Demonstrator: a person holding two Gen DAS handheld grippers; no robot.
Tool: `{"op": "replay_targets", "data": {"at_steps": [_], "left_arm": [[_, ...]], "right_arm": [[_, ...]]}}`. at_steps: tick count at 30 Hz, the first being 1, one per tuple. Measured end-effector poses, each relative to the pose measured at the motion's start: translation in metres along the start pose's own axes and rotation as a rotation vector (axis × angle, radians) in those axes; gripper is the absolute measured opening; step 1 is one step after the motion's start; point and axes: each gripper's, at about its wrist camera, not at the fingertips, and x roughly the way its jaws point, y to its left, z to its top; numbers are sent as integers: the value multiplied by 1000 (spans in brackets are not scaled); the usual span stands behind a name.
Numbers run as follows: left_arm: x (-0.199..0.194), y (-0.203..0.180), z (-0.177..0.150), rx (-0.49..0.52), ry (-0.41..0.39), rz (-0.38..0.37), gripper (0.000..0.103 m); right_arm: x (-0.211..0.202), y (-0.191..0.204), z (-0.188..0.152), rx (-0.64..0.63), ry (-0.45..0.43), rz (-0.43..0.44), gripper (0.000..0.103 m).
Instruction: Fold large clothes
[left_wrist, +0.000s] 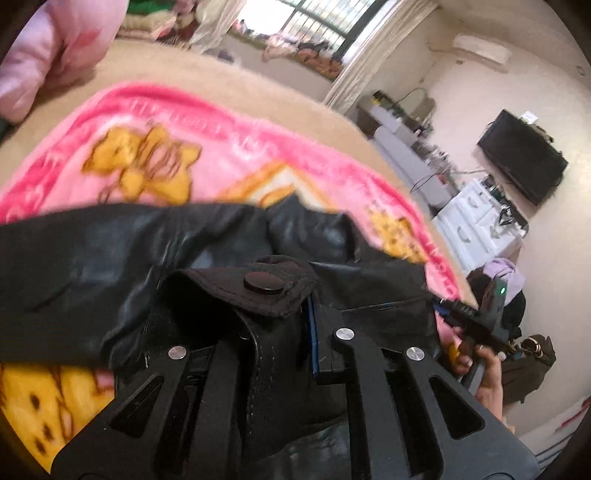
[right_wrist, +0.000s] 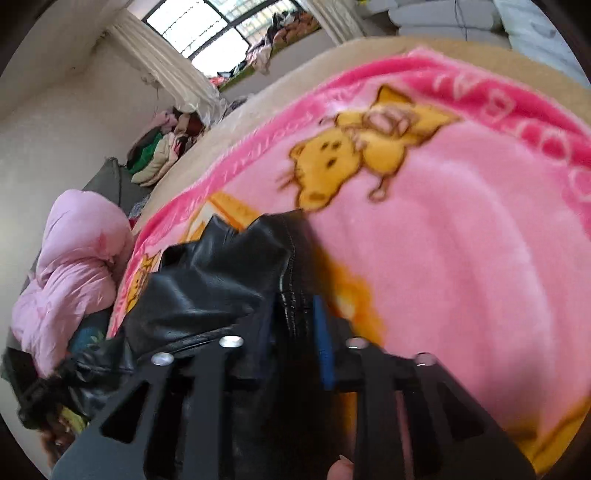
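Over the blanket (right_wrist: 461, 229) | left gripper (left_wrist: 275, 325) clamped on jacket (left_wrist: 110, 251) | right gripper (right_wrist: 295, 332) pinching jacket hem too

Left tool (left_wrist: 275, 314) and right tool (right_wrist: 295, 325), each clamped tight on black leather, right hand (left_wrist: 484, 373) gripping its handle.

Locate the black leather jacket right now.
The black leather jacket hangs low in both wrist views, pinched in the left tongs and the right tongs, above the pink cartoon blanket.
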Motion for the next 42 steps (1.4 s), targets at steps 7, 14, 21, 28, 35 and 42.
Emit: {"op": "replay_targets", "data": {"at_steps": [7,14,21,28,35,42], "left_arm": [[42,33,-10,-45,82,75,4],[49,63,-28,-114,102,62,5],[47,56,-30,-77,97,104,6],[55,64,-35,-94,132,93,12],[12,44,-24,-89,56,90,39],[-8,2,-34,39,11,188,46]], "right_arm": [[0,-16,-2,17,-2,-119,0],[-53,48,-6,-248,-147,-126,41],[-4,72,-36,-362,88,-147,54],[21,35,-42,-318,156,-213,43],[-28,71,-44,-389,47,-126,66],[-42,105,-64,-472,36,-110,79]]}}
